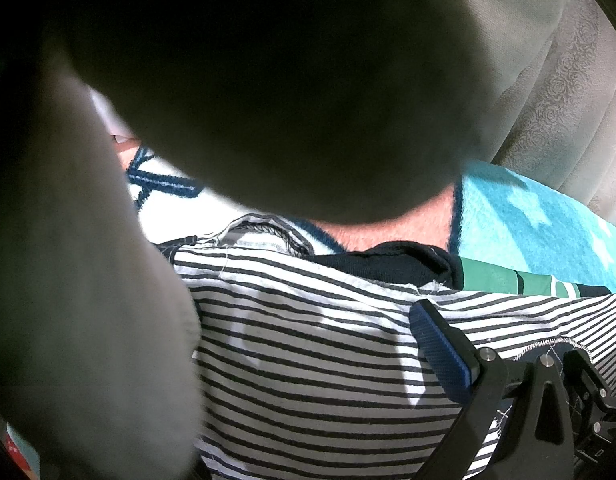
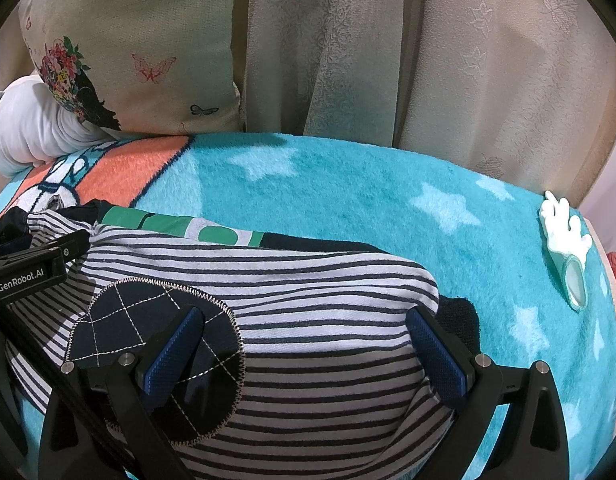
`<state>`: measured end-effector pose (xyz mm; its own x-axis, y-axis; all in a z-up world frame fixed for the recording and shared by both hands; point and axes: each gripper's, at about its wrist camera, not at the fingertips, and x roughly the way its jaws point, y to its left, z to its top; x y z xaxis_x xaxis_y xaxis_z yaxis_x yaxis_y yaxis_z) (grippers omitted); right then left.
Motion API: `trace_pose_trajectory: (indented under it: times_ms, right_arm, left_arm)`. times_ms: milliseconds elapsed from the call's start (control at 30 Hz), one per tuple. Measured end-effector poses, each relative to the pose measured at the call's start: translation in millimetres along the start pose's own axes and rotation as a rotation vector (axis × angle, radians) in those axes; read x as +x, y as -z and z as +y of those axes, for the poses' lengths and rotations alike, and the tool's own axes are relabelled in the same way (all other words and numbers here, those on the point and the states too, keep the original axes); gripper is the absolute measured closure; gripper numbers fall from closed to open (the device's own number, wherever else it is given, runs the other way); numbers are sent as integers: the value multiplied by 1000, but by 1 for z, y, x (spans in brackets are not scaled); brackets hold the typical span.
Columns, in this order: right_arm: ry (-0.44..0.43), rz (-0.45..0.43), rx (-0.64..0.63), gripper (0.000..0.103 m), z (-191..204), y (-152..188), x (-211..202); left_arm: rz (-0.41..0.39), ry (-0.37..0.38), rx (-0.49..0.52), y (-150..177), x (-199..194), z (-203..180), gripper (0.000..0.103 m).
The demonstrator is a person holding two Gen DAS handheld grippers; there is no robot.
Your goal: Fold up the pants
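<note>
On the blue blanket [image 2: 348, 200], the right hand-held gripper [image 2: 304, 360] gapes wide over the striped pants [image 2: 308, 296], so a careless pinch could bunch them; the left hand-held gripper's [image 1: 440, 344] grip I cannot tell.

We count one pair of striped pants [image 2: 308, 320] on one turquoise blanket [image 2: 348, 208], with one round dark patch [image 2: 120, 320] sewn on them. Beyond the blanket's far edge we see one pillow [image 2: 148, 40]. Near its right edge lies one white glove [image 2: 564, 240]. We count two grippers: right [image 2: 308, 352] and left [image 2: 48, 256].
</note>
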<state>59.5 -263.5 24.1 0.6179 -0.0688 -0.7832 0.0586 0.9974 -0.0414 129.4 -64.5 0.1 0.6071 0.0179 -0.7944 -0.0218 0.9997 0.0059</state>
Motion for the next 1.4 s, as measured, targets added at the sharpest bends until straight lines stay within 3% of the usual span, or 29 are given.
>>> trace_pose_trajectory:
  times_ms: [1400]
  right_arm:
    - [16, 7, 0, 0, 6, -1, 3]
  left_arm:
    - [-2, -2, 1, -1, 0, -2, 0]
